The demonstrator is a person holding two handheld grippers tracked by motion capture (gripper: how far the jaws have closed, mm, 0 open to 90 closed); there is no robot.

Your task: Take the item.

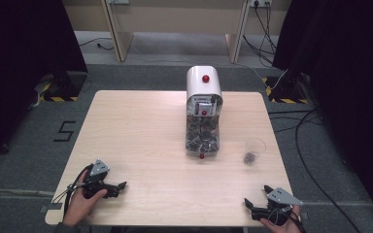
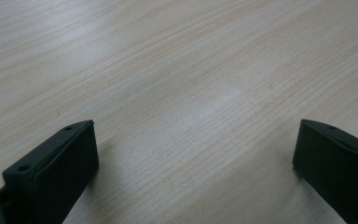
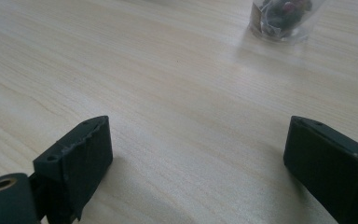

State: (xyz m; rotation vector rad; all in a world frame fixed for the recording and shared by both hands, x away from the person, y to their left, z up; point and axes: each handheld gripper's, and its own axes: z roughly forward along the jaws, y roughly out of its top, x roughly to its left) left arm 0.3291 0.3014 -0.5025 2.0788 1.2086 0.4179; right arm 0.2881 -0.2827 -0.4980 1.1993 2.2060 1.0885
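Jaws spread wide and empty on two grippers, left gripper [image 1: 119, 187], right gripper [image 1: 256, 200], one dispenser [image 1: 203, 110], one clear cup [image 1: 253, 150], one table [image 1: 136, 136]

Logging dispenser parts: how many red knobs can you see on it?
3 on the dispenser: top knob, middle knob, bottom knob. Others may be hidden.

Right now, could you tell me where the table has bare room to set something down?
The whole left half of the table, left of the dispenser, is bare. It is tighter between the dispenser and the plastic cup.
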